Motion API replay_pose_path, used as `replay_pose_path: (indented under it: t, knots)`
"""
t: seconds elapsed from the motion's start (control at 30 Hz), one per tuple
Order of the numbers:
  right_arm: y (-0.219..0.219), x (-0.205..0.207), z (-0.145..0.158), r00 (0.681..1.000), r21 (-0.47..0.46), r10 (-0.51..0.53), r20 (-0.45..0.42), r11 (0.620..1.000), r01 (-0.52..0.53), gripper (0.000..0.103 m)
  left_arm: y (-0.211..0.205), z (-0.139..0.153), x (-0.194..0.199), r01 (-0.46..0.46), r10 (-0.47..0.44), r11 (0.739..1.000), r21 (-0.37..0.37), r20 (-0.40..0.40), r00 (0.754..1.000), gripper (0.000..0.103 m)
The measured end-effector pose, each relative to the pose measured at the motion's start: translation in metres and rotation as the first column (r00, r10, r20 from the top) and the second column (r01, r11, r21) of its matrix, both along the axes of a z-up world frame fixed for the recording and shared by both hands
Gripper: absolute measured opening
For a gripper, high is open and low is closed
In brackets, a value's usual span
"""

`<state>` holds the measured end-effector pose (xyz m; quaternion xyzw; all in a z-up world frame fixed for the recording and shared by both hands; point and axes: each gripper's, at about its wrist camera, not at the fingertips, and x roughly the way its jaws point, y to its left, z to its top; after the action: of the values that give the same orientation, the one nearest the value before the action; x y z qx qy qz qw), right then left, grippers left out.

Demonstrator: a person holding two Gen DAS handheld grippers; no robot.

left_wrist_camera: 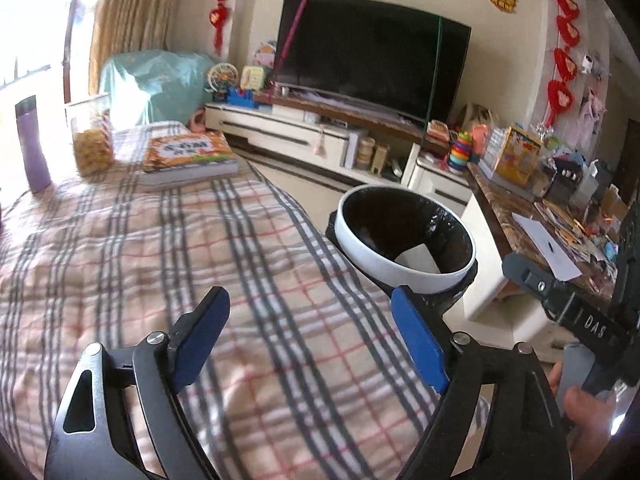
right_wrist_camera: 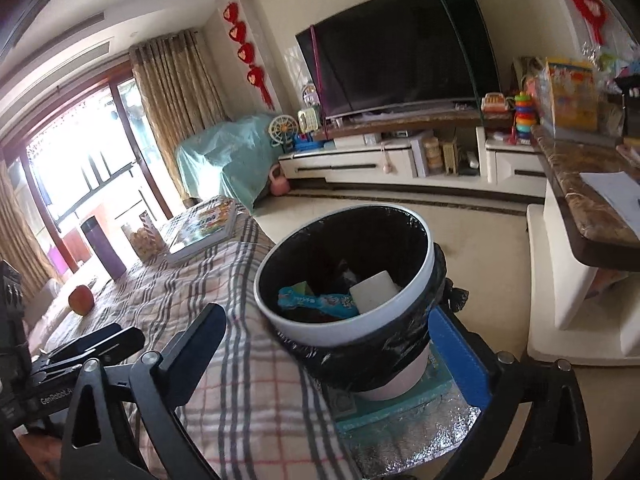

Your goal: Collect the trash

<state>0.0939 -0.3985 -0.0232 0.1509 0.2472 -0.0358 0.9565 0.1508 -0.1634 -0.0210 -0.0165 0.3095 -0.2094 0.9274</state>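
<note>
Left tool (left_wrist_camera: 316, 336): spread, empty, over the plaid bench (left_wrist_camera: 120, 248) | Right tool (right_wrist_camera: 340, 356): spread, empty, near the bin (right_wrist_camera: 404, 312) | Bin: white, black-lined, beside the bench edge | Trash: blue wrapper (right_wrist_camera: 316, 304) and white piece (right_wrist_camera: 376, 290) inside the bin
</note>
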Motion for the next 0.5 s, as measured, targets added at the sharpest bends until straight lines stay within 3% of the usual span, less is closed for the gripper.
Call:
replay_pose_path:
  t: [0.17, 0.23, 0.37, 0.5]
  knots:
    - [0.02, -0.021, 0.006, 0.999, -0.08, -0.009, 0.053, 0.997, 0.013, 0.102, 0.016, 0.01, -0.029, -0.047, 0.047, 0.999, -0.009, 0.102, 0.994, 0.095]
    - [0.029, -0.032, 0.016, 0.994, -0.141, -0.018, 0.109, 0.989, 0.033, 0.102, 0.021, 0.016, -0.041, -0.08, 0.08, 0.997, -0.011, 0.158, 0.984, 0.103]
    - [0.046, -0.055, 0.034, 0.974, -0.25, -0.029, 0.225, 0.964, 0.087, 0.103, 0.029, 0.024, -0.064, -0.126, 0.128, 0.992, -0.026, 0.254, 0.959, 0.103]
    - [0.053, -0.058, 0.031, 0.975, -0.271, -0.018, 0.222, 0.959, 0.079, 0.103, 0.034, 0.022, -0.072, -0.163, 0.16, 0.987, -0.014, 0.279, 0.947, 0.103]
